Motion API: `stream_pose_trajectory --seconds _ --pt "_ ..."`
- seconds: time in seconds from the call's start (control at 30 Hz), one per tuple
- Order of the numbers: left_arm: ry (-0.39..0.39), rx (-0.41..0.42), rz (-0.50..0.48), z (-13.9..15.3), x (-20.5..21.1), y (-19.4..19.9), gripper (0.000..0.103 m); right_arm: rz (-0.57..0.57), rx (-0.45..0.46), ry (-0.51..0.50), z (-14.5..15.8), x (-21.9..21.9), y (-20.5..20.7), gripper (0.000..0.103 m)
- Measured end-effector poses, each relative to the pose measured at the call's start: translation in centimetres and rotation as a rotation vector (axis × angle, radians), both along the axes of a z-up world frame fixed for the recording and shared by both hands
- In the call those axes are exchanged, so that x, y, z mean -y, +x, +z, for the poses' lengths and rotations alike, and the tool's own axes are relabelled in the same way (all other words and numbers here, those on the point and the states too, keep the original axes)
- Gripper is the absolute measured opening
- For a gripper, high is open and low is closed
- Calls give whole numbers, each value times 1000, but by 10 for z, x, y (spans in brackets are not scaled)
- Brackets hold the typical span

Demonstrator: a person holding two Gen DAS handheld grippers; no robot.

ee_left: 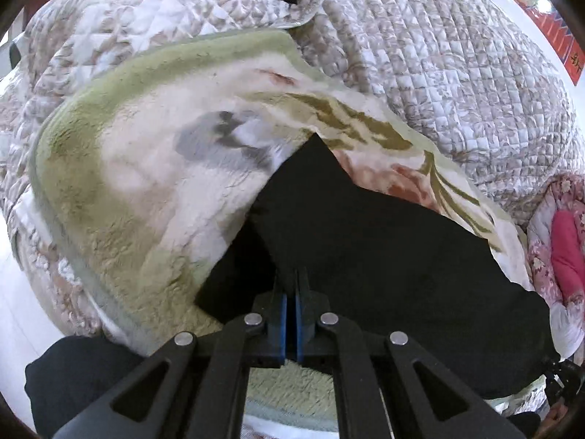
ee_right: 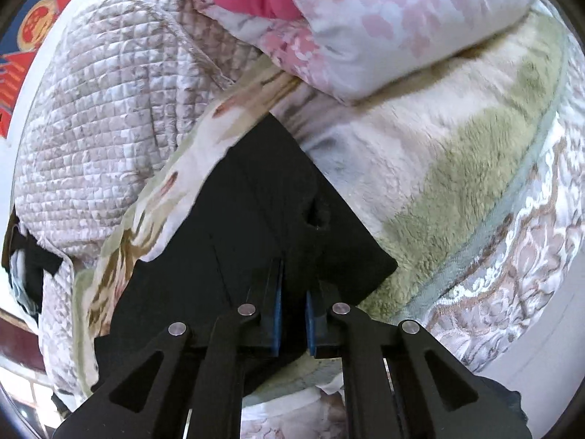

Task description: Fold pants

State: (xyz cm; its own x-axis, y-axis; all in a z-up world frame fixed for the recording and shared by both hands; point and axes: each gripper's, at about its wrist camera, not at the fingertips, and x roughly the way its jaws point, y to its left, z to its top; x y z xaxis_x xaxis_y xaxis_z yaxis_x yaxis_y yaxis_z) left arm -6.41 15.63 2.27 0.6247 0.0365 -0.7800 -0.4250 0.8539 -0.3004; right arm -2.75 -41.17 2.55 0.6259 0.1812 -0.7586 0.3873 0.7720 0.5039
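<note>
Pants (ee_left: 384, 256) on fleece blanket (ee_left: 120, 201) (pink quilt (ee_right: 384, 29) near)

Bed (ee_left: 457, 66) covered by a quilted spread in pale brown and white print. Spread over the quilt, a plush blanket (ee_left: 120, 190) with green border and floral pattern. Lying directly on the blanket, black pants (ee_left: 365, 241), flat and partly folded. Beyond the blanket's far edge, a pink floral duvet (ee_right: 384, 29) with a red lining, bunched and overlapping the blanket.
</note>
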Motion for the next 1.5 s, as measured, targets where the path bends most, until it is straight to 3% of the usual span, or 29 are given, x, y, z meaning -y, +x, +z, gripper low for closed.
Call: stream_pose_trajectory --seconds 0.2,0.43,0.57,0.7,0.8,0.93,0.97,1.03,1.17,1.27,1.33,1.37,1.43,1.5 --pt "7 54 -14 12 1 -5 5 14 -16 1 -6 3 0 10" --pt "-85 38 9 4 -13 6 5 23 -18 0 -6 4 2 10" --pt "-33 44 22 13 -5 -6 5 32 32 -23 7 0 -4 10" --pt "31 19 -1 9 5 -13 5 24 -22 -41 -3 1 -1 10" --pt "-4 -45 14 -7 -3 -10 5 21 -22 -57 -3 0 -2 10" --pt "58 -54 1 1 5 -9 9 28 -20 -54 0 -2 -3 10" --pt "66 -53 11 3 4 -10 9 24 -15 -61 3 -2 -5 16" --pt "77 -44 40 11 0 -15 9 0 -12 -105 12 -2 -12 24" --pt "138 -6 81 32 -3 -17 10 -31 38 -270 38 -5 -21 25" --pt "130 46 10 45 10 -3 12 60 81 -310 48 -22 -14 25" --pt "101 65 -83 44 29 11 27 161 83 -320 44 -42 -5 25" --pt "83 67 -131 42 39 18 30 191 65 -328 38 -47 -2 25" --pt "45 61 -236 32 62 32 30 228 -57 -374 17 -53 7 25" --pt "41 36 -316 18 87 43 30 236 -120 -338 -1 -48 6 22"
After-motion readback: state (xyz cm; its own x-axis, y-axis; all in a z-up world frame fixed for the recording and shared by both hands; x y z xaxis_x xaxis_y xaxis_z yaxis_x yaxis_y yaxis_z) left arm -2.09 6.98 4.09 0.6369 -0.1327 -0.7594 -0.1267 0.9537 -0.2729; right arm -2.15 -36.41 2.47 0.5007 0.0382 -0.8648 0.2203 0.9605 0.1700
